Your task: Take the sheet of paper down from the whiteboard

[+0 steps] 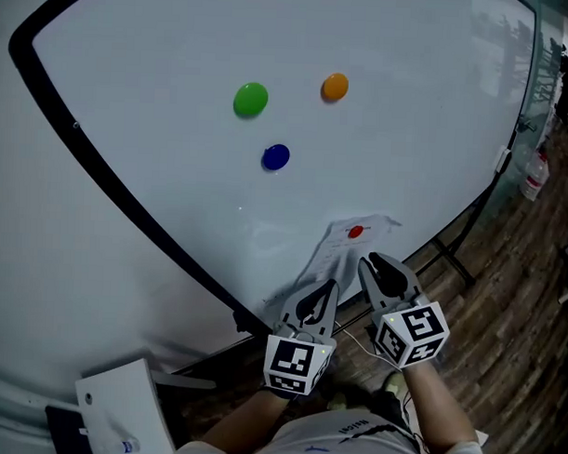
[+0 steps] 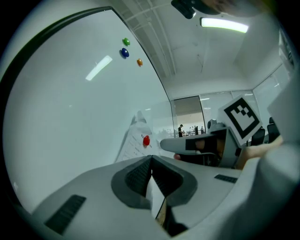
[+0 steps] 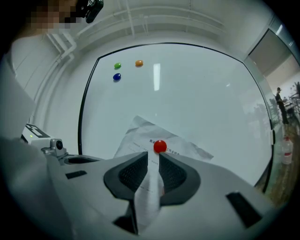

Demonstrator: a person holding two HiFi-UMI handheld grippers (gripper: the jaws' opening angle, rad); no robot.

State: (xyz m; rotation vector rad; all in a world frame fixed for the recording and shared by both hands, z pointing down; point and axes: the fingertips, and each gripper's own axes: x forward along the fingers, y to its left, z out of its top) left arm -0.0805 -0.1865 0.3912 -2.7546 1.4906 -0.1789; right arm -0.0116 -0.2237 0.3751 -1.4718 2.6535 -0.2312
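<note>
A crumpled sheet of paper [image 1: 337,254] hangs low on the whiteboard [image 1: 155,180], pinned by a red magnet [image 1: 355,232]. My left gripper [image 1: 330,286] is at the sheet's lower left edge. In the left gripper view its jaws meet at the tips [image 2: 151,159], with a white strip of the paper [image 2: 154,199] clamped between the pads. My right gripper [image 1: 368,262] sits just below the red magnet [image 3: 160,146]. In the right gripper view its jaws stand a little apart [image 3: 153,157], and a fold of the paper [image 3: 149,187] runs loosely between them.
Green [image 1: 250,99], orange [image 1: 334,86] and blue [image 1: 275,157] magnets sit higher on the board. The board's black stand legs [image 1: 455,251] rest on a wooden floor. A bottle [image 1: 535,174] stands at the right, and a white box [image 1: 120,402] lies at the lower left.
</note>
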